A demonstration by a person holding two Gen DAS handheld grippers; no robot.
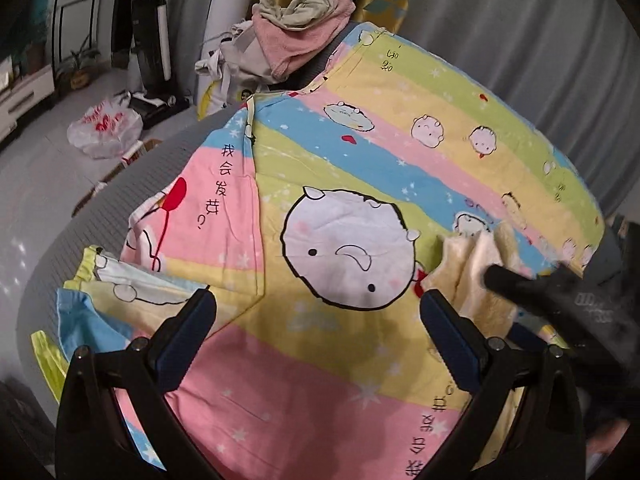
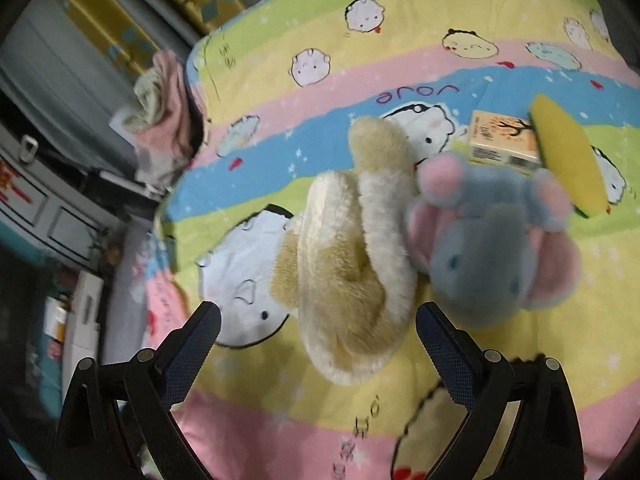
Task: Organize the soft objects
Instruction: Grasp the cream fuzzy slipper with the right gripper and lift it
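A cream furry plush [image 2: 352,264] lies on the striped cartoon bedsheet [image 2: 360,52], its near end reaching in between the wide-open fingers of my right gripper [image 2: 318,316] without being touched. Against its right side rests a blue-grey plush with pink ears [image 2: 488,248]. In the left wrist view my left gripper [image 1: 318,312] hovers open and empty over the bedsheet [image 1: 320,380]. The cream plush [image 1: 472,276] shows at the right there, with a blurred black finger [image 1: 520,288] of the right gripper over it.
A small printed box [image 2: 500,140] and a yellow sponge [image 2: 568,156] lie behind the plush toys. A pile of pink and beige clothes [image 1: 300,28] sits at the bed's far corner. On the floor to the left is a plastic bag [image 1: 104,128]. Grey curtains hang behind.
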